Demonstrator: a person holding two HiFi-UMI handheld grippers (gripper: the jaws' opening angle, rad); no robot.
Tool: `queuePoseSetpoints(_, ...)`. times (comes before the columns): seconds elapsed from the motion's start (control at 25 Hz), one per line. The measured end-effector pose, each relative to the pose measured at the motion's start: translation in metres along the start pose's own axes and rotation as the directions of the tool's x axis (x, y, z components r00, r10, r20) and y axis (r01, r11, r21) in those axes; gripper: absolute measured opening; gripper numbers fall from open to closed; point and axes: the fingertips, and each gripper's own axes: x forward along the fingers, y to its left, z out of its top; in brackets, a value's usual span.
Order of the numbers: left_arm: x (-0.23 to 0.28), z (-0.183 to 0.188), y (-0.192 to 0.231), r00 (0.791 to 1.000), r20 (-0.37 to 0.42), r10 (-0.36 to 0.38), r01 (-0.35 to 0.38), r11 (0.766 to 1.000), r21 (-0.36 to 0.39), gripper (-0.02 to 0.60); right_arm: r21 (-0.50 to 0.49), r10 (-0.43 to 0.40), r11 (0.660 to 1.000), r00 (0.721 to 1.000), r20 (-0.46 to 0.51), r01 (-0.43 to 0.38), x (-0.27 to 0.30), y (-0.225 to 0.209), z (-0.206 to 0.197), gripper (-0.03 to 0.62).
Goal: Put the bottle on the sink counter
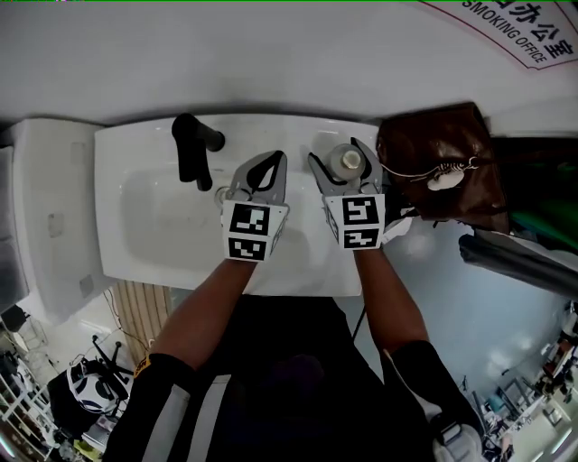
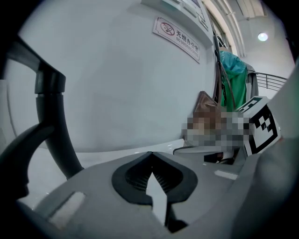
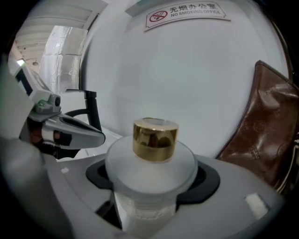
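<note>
A frosted white bottle (image 3: 152,163) with a gold cap (image 3: 155,137) stands upright between the jaws of my right gripper (image 3: 152,179), which is shut on it. In the head view the bottle (image 1: 348,161) and right gripper (image 1: 337,158) are over the back right corner of the white sink counter (image 1: 298,126). Whether the bottle's base touches the counter is hidden. My left gripper (image 1: 278,158) is just to the left, over the basin's right side. Its jaws meet at the tips with nothing between them (image 2: 150,161).
A black faucet (image 1: 194,144) rises at the back of the basin, left of both grippers. A brown leather bag (image 1: 442,162) rests against the wall right of the bottle. The white wall with a no-smoking sign (image 3: 187,11) is close behind.
</note>
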Motion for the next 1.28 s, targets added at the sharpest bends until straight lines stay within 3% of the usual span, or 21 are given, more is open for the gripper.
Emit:
queuePoseSetpoints(0.48, 0.017, -0.006, 0.009, 0.999, -0.031, 0.007, -0.007, 1.0, -0.02, 0.003, -0.002, -0.028, 1.0, 0.999, -0.044, 0.028, 0.023, -0.008, -0.018, 0.356)
queuePoseSetpoints(1.28, 0.015, 0.001, 0.006, 1.0, -0.011, 0.019, -0.019, 1.0, -0.01, 0.003, -0.012, -0.053, 0.999, 0.997, -0.063, 0.053, 0.03, -0.012, -0.017, 0.359)
